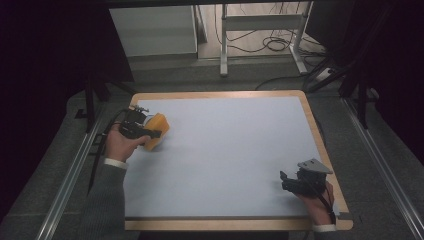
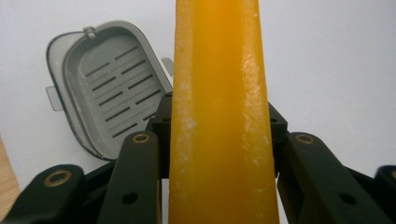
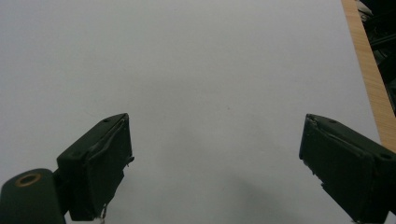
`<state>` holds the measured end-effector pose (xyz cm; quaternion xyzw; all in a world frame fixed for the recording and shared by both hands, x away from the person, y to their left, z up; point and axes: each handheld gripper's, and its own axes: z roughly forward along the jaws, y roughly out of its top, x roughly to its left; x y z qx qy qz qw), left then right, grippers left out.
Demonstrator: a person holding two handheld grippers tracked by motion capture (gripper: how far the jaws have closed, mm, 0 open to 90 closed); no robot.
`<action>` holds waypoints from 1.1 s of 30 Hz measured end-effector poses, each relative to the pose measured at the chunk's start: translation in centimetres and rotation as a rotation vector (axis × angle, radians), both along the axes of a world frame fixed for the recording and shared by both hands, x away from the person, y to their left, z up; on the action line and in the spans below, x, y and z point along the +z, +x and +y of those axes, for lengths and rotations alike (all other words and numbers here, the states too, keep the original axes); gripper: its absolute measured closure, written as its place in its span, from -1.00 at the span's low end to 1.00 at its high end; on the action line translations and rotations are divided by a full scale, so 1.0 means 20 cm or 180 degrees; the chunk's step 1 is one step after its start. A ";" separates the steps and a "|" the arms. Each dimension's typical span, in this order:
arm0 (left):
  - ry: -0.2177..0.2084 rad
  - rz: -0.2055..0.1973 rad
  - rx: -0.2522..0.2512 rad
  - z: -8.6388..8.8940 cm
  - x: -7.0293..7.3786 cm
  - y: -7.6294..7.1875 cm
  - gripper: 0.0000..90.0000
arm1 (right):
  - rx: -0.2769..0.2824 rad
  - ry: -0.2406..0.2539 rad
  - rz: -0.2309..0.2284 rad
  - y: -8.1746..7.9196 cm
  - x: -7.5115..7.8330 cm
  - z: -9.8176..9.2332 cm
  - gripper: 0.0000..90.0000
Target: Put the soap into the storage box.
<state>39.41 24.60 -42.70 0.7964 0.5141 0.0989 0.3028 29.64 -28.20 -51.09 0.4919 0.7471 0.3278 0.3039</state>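
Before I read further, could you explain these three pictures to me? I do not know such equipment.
A person sits at a table covered by a pale mat and holds a hand-held two-jaw gripper in each hand. One picture looks down from above; the other two come from cameras riding on each gripper. The left gripper is clamped on a yellow-orange soap bar. Beyond it on the mat lies an open grey soap dish with drain slots. The right gripper is open and holds nothing.

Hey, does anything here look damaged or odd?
Only small things: the orange soap bar clamped in the left gripper has whitish scuffed patches along its edges, and the grey soap dish behind it shows pale residue. The right gripper is open above the bare mat.
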 end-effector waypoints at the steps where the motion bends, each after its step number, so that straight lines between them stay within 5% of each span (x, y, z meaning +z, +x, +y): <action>1: -0.0003 0.0003 0.0009 0.00 0.00 0.00 0.36 | -0.0003 0.0000 0.0003 0.00 0.00 0.00 -0.80; 19: -0.0048 -0.0042 0.0277 0.06 -0.01 0.11 0.36 | -0.0011 -0.0001 0.0016 0.00 0.00 0.00 -0.80; 33: -0.0142 0.0053 0.0469 0.07 -0.07 0.20 0.36 | -0.0006 0.0002 0.0019 0.00 -0.01 0.00 -0.80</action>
